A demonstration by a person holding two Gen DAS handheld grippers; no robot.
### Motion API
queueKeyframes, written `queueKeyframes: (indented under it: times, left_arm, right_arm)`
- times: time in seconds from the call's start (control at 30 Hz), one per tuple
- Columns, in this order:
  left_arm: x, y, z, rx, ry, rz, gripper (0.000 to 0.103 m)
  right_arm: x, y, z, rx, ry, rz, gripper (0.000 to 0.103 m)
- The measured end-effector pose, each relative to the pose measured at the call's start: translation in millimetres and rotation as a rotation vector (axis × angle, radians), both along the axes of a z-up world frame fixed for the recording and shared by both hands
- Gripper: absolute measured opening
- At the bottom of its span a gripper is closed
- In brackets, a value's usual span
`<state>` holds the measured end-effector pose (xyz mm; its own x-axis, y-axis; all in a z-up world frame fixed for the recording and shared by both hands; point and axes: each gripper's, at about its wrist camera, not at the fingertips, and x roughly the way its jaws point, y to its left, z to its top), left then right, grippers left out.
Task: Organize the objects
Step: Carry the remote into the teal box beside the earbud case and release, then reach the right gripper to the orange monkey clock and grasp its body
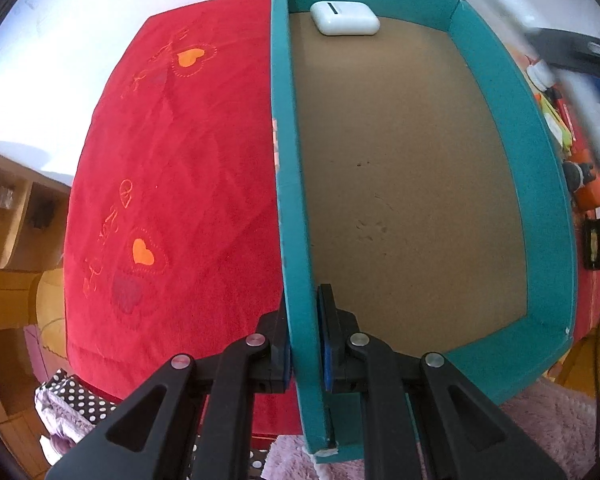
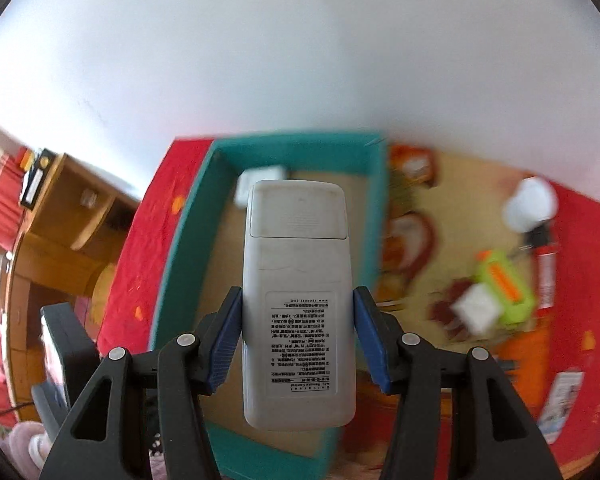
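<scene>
While the left tool (image 1: 305, 344) is clamped on the near-left wall of the teal box (image 1: 512, 92), one finger outside and one inside, the right tool (image 2: 298, 336) is closed on a white remote (image 2: 298, 280) w/ both blue pads (image 2: 222, 344) pressed to its long sides. The remote's long axis is seen running straight fwd along the fingers, away from the camera, its far end pointing toward the box's far wall. It is held back-side up: a printed label w/ small text sits nearest the tool, and a battery-cover panel is seen at the far end. The plastic looks off-white and a bit grimy. In the right wrist view it hangs over the box's open top; whether it touches the floor of the box cannot be told. In the left wrist view the remote appears only as a blurred white bar at upper right, above the box's right wall.

One box is counted: teal walls, brown cardboard floor, long and rectangular, resting on a red cloth (image 1: 172, 152) w/ 2 orange hearts visible. One small white case (image 1: 344, 19) is seen inside, lying flat against the far wall near the far-left corner; approx. rounded, w/ a dark slot on top.

Right of the box, blurred clutter lies on the cloth: a lime-green item (image 2: 508, 284), a white round object (image 2: 532, 204), a red tube (image 2: 546, 276). Details cannot be made out.
</scene>
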<state>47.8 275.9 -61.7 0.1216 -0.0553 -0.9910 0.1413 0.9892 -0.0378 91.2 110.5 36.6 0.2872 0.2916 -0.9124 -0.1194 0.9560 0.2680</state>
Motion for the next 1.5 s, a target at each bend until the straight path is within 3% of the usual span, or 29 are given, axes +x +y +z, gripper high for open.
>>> queueKeyframes:
  times: [0.17, 0.27, 0.5, 0.7, 1.0, 1.13, 1.27, 1.5]
  left_arm:
    - [-8, -1, 1, -0.003, -0.018, -0.035, 0.01]
    - [-12, -2, 2, 0.0, -0.029, -0.043, 0.01]
    - [-20, -2, 5, -0.014, -0.051, -0.056, 0.01]
    - [-29, -7, 8, -0.007, -0.062, -0.064, 0.01]
    - [-31, -5, 15, -0.025, -0.071, -0.061, 0.01]
    - [-32, -3, 18, -0.015, -0.078, -0.067, 0.011]
    - [-31, -1, 18, -0.03, -0.072, -0.048, 0.011]
    - [-31, 2, 16, -0.022, -0.078, -0.041, 0.01]
  right_arm:
    - [22, 40, -41, -0.005, 0.142, -0.023, 0.055]
    - [30, 64, -55, -0.059, 0.136, -0.015, 0.055]
    - [42, 92, -74, -0.083, 0.14, -0.03, 0.055]
    - [44, 96, -77, -0.019, 0.157, -0.054, 0.056]
    - [25, 74, -34, 0.008, 0.05, -0.051, 0.057]
    - [3, 52, -12, -0.074, -0.027, -0.055, 0.057]
    - [-24, 4, 6, -0.121, -0.081, -0.112, 0.057]
    - [-63, -74, -10, -0.313, -0.063, -0.117, 0.057]
